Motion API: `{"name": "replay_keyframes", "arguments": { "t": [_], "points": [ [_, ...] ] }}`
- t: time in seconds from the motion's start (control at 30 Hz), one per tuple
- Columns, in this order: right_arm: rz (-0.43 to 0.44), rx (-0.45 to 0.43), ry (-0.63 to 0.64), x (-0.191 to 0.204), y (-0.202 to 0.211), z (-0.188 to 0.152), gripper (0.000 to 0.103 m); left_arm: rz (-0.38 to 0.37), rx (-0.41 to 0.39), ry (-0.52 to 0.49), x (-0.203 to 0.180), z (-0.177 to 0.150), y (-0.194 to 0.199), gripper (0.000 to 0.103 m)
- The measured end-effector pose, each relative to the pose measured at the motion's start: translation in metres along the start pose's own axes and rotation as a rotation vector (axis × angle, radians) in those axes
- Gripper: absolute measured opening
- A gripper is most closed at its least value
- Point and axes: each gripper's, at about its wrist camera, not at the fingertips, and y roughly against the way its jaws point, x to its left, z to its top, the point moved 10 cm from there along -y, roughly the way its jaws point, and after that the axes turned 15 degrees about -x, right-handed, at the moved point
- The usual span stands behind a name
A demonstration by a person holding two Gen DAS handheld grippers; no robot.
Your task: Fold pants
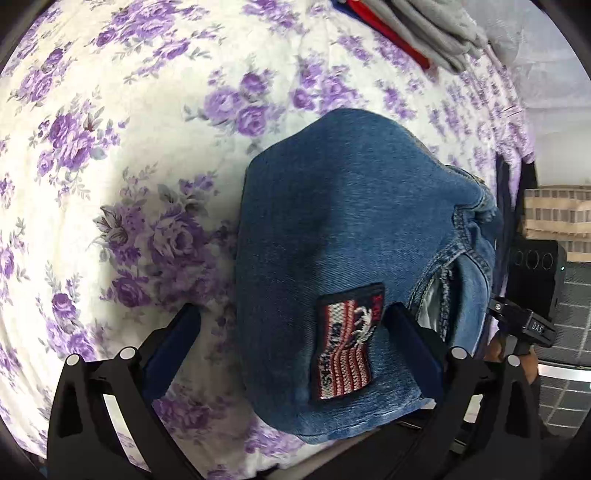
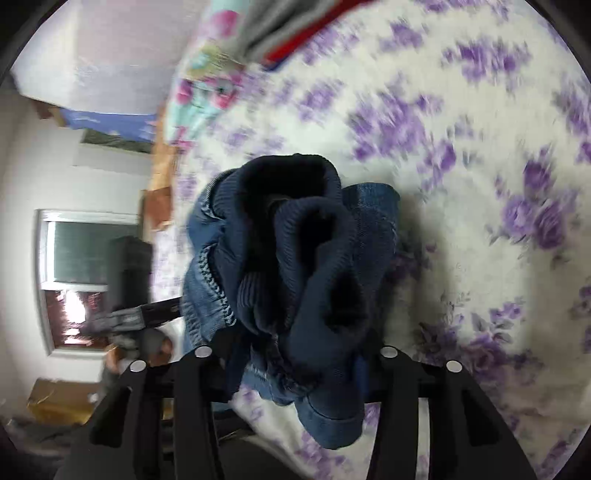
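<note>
Blue denim pants (image 1: 343, 236) with a stars-and-stripes patch (image 1: 345, 350) lie folded on a bed with a white and purple floral sheet (image 1: 110, 147). My left gripper (image 1: 291, 325) is open, its fingers standing either side of the patch end of the pants. In the right wrist view my right gripper (image 2: 295, 354) is shut on the bunched dark ribbed waistband and denim of the pants (image 2: 295, 258), which fill the space between its fingers. The right gripper also shows at the right edge of the left wrist view (image 1: 524, 325).
A stack of folded grey, red and blue clothes (image 1: 417, 33) lies at the far end of the bed, also in the right wrist view (image 2: 280, 33). The bed edge runs along the right (image 1: 517, 147). Tiled floor and boxes lie beyond it.
</note>
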Motion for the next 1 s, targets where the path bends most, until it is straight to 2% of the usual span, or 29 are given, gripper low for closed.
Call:
{"name": "replay_keyframes", "arguments": {
  "t": [0.07, 0.17, 0.23, 0.3, 0.33, 0.5, 0.53, 0.6, 0.63, 0.7, 0.8, 0.9, 1.0],
  "points": [
    [0.003, -0.001, 0.006, -0.006, 0.008, 0.002, 0.045, -0.031, 0.003, -0.014, -0.010, -0.001, 0.001, 0.098],
    [0.010, -0.011, -0.100, -0.036, 0.008, 0.002, 0.048, -0.031, 0.045, -0.048, -0.019, -0.010, -0.015, 0.098],
    [0.034, -0.021, -0.150, -0.046, 0.005, -0.003, 0.053, -0.048, 0.056, -0.035, -0.023, -0.014, -0.028, 0.099],
    [0.022, -0.027, -0.138, -0.044, 0.004, -0.007, 0.069, -0.059, 0.056, -0.039, -0.027, -0.014, -0.037, 0.099],
    [0.006, -0.026, -0.147, -0.045, 0.004, -0.009, 0.073, -0.065, 0.061, -0.043, -0.026, -0.015, -0.039, 0.099],
    [-0.042, -0.046, -0.177, -0.048, 0.000, -0.007, 0.082, -0.084, 0.084, -0.056, -0.028, -0.015, -0.047, 0.099],
    [-0.037, -0.051, -0.169, -0.044, -0.006, -0.007, 0.080, -0.085, 0.081, -0.061, -0.027, -0.015, -0.046, 0.099],
    [-0.037, -0.061, -0.144, -0.040, -0.008, -0.007, 0.069, -0.072, 0.065, -0.062, -0.031, -0.015, -0.047, 0.097],
    [-0.031, -0.067, -0.142, -0.037, -0.005, -0.005, 0.066, -0.080, 0.054, -0.060, -0.034, -0.014, -0.044, 0.086],
    [-0.010, -0.075, -0.119, -0.026, 0.002, -0.001, 0.055, -0.073, 0.037, -0.055, -0.040, -0.009, -0.036, 0.082],
    [0.002, -0.086, -0.031, 0.003, 0.010, 0.010, 0.053, -0.062, -0.025, -0.027, -0.049, 0.006, -0.016, 0.082],
    [0.027, -0.118, 0.054, 0.035, 0.019, 0.035, 0.053, -0.063, -0.111, -0.036, -0.065, 0.038, 0.012, 0.080],
    [0.062, -0.171, 0.138, 0.066, 0.029, 0.077, 0.053, -0.057, -0.211, -0.125, -0.089, 0.087, 0.046, 0.080]
  ]
}}
